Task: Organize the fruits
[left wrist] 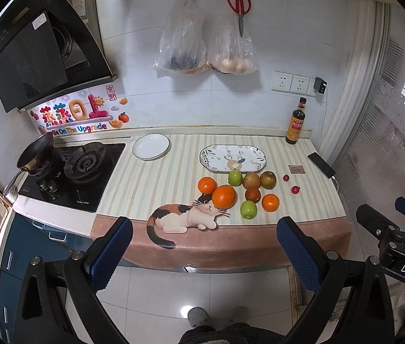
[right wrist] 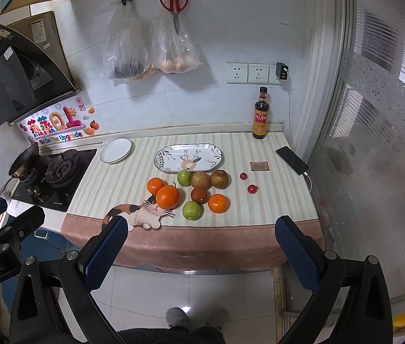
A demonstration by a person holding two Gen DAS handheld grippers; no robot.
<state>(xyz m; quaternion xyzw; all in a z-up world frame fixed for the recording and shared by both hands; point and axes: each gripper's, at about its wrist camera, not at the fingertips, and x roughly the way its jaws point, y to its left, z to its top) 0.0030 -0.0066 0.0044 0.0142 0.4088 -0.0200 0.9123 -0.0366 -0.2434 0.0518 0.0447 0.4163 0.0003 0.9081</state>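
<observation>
Both my left gripper (left wrist: 204, 242) and right gripper (right wrist: 201, 239) hang short of the surface (right wrist: 260, 149), blue-padded fingers (right wrist: 103, 253) spread wide, nothing between them. Nearest lie the bright green apple (right wrist: 191, 210) and the small orange beside it (right wrist: 218, 203), then the big round orange (right wrist: 167, 197) on the cat-print cloth's edge. I judge the apple the easiest start: come down over it, close gently, lift clear of its neighbours. Beyond wait the oval flower-patterned plate (right wrist: 171, 154) and the plain white round plate (right wrist: 116, 150), both bare.
</observation>
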